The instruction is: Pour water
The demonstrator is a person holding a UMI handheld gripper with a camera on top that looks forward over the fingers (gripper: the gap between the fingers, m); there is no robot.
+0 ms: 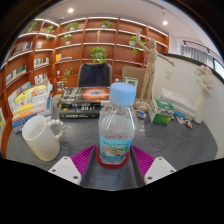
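A clear water bottle [117, 128] with a pale blue cap stands upright on the grey table [175, 143], near its front edge, right between the gripper [113, 160] fingers. The magenta pads [85, 158] flank its base on both sides, though I cannot tell whether they actually press on it. A white mug [40, 137] sits towards the table's left edge, handle turned to the bottle. Stacked books [82, 101] lie at the table's back edge, below wooden shelves [90, 45] with plants.
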